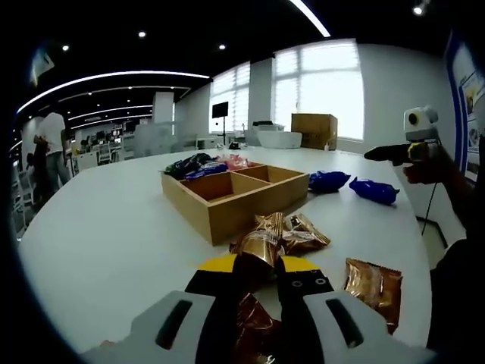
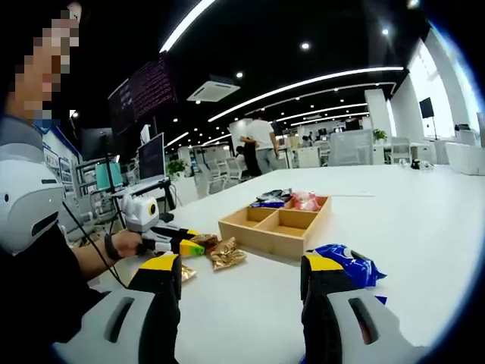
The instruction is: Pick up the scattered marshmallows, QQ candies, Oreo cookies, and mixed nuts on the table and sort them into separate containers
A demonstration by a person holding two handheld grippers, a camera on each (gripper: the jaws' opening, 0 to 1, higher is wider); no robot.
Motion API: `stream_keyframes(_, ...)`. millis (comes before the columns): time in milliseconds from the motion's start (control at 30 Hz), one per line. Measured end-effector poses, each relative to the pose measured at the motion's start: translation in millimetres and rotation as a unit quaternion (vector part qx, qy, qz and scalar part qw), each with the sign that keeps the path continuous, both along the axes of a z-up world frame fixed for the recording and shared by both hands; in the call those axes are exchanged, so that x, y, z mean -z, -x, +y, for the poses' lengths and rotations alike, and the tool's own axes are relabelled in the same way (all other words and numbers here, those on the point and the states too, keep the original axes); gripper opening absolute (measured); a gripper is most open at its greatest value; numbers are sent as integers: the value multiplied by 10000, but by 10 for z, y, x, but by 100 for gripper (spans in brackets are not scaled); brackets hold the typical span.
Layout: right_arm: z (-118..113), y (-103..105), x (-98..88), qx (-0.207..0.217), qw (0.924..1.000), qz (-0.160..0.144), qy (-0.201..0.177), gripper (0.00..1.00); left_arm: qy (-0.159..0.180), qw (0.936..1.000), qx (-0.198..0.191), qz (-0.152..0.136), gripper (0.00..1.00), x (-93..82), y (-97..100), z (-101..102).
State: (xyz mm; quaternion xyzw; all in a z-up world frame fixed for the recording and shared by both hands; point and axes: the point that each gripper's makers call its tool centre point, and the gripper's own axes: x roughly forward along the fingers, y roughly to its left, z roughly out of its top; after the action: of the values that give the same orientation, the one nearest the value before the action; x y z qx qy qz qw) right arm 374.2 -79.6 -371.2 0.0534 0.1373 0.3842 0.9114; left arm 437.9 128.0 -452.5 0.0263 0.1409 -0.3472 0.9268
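My left gripper (image 1: pixel 258 271) is shut on a shiny copper-brown snack packet (image 1: pixel 259 246), held just above the white table. Two more brown packets (image 1: pixel 305 232) lie just ahead, and another (image 1: pixel 373 284) lies to the right. Beyond them stands a wooden four-compartment tray (image 1: pixel 227 216) with dark blue packets (image 1: pixel 189 164) and pink packets (image 1: pixel 235 161) in its far compartments. Two blue packets (image 1: pixel 328 180) lie to its right. My right gripper (image 2: pixel 242 271) hangs open above the table, with a blue packet (image 2: pixel 345 265) beside its right finger. The right gripper view also shows the left gripper (image 2: pixel 176 244) with its brown packet (image 2: pixel 204 241), and the tray (image 2: pixel 273 239).
The white table (image 1: pixel 98 227) spreads wide to the left of the tray. A person (image 1: pixel 51 140) stands far off in the office, also seen past the tray (image 2: pixel 261 140). Monitors (image 2: pixel 151 158) and desks stand beyond the table's edge. A cardboard box (image 1: pixel 314 130) sits at the far end.
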Motion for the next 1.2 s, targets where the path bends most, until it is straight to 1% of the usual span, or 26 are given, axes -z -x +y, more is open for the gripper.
stream_keyframes(167,9,5,8,-16,10000,22,1,59,8,10000,-3,9,24,1,0,-1)
stream_keyframes(233,15,4,3,-24,10000,-6,-4,57,33,10000,-5,27,24,-1,0,-1)
stream_keyframes(300,20,9,7,-30,9999,89,-45,57,56,10000,-5,40,24,-4,-1,0)
stream_keyframes(367,22,11,0,-21,9999,85,-85,56,73,10000,-10,42,24,-7,-2,1)
stream_keyframes(433,31,27,3,-51,9997,170,-142,51,72,10000,-14,38,24,-7,-4,2)
stream_keyframes(500,42,37,25,-97,9995,257,-180,50,71,10000,-17,37,24,-7,-5,2)
stream_keyframes(633,70,76,85,-186,9993,325,-48,44,79,10000,-24,34,24,-10,-7,3)
stream_keyframes(667,98,115,106,-321,9988,374,-4,42,80,10000,-27,31,24,-11,-8,3)
stream_keyframes(733,113,111,103,-282,9990,345,-11,43,86,10000,-33,29,24,-14,-10,5)
stream_keyframes(767,119,119,125,-324,9989,340,92,43,93,9999,-37,26,24,-18,-12,6)
stream_keyframes(833,118,113,136,-303,9989,333,128,44,113,9999,-63,-12,24,-39,-19,14)
stream_keyframes(967,98,105,153,-280,9989,325,172,45,192,9996,-166,-150,24,-156,-49,62)
stream_keyframes(1200,113,130,139,-324,9988,368,52,45,193,9983,-215,-513,23,-519,-79,110)
